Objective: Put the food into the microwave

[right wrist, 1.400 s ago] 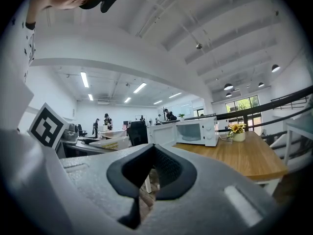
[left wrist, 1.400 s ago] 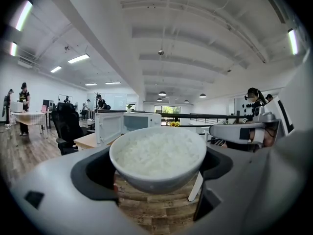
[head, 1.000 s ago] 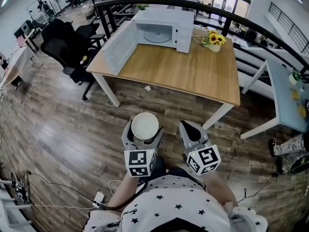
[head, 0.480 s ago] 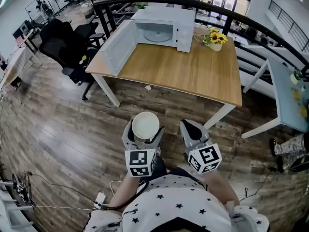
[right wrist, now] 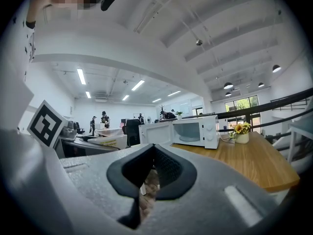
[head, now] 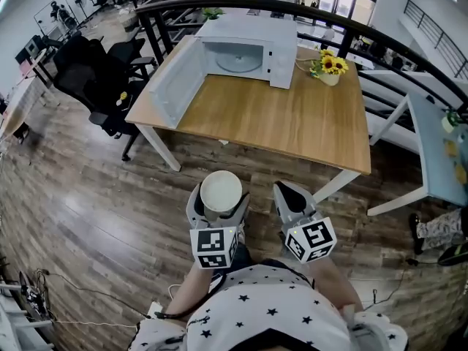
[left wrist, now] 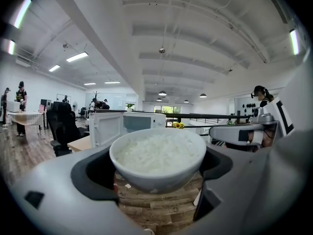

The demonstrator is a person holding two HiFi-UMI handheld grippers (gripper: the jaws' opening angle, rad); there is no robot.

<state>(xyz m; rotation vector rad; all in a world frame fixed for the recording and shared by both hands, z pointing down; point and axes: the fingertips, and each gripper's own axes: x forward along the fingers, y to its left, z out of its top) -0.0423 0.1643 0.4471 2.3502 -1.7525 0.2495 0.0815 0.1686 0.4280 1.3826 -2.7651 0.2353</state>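
Open-plan office: swivel chairs, wooden table, railing

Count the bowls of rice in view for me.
1. The bowl of rice sits clamped in the left gripper, over the floor, short of the wooden table. None shows on that table or in the open microwave.

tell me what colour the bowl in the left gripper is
White, and the rice in it is white too. The bowl shows best in the left gripper view.

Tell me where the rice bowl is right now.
Head view, lower centre-left: the rice bowl sits in the left gripper, over the floor, short of the table holding the microwave.
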